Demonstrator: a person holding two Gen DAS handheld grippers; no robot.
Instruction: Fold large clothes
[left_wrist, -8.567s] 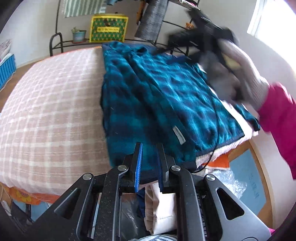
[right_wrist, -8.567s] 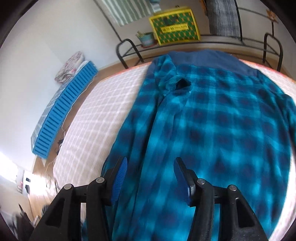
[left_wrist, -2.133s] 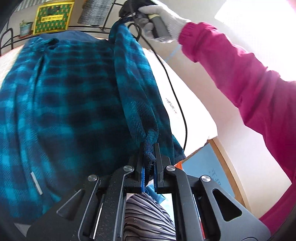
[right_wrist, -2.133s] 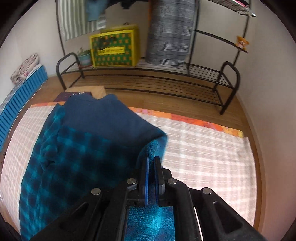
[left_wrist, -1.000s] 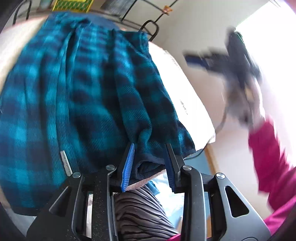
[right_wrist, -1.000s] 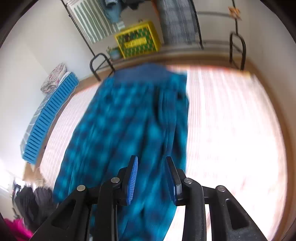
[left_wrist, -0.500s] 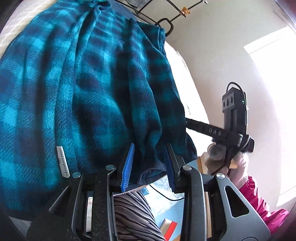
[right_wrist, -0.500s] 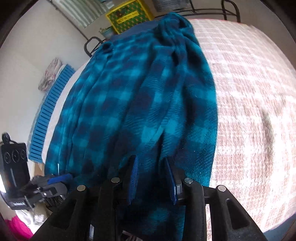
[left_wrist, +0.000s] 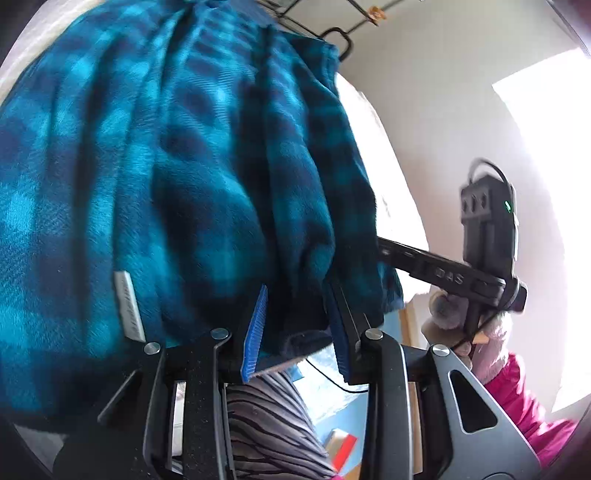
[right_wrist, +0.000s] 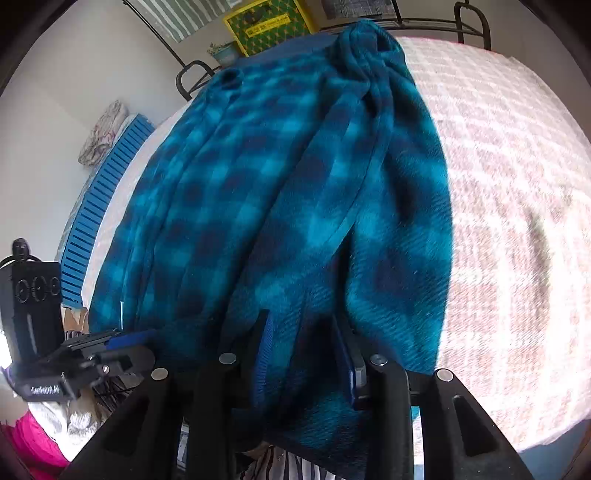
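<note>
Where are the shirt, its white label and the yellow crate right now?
shirt (right_wrist: 295, 192), right wrist view, middle of the plaid fabric spread on the bed.
label (left_wrist: 128, 302), left wrist view, middle of the white strip near the hem.
crate (right_wrist: 269, 20), right wrist view, its patterned front face, beyond the bed.

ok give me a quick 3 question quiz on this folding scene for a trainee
1. True or false: the left gripper is clamped shut on the shirt.
2. In the right wrist view, which lies to the shirt's right?
A. a bare wooden floor
B. a pink checked blanket
C. a stack of towels
3. Fill in: both grippers are at the shirt's ____ edge, the one closest to the cameras.

Key
1. False: its jaws stand apart, with the hem between them.
2. B: the blanket lies beside and under the shirt.
3. Near: the right gripper is also open around that hem.
</note>
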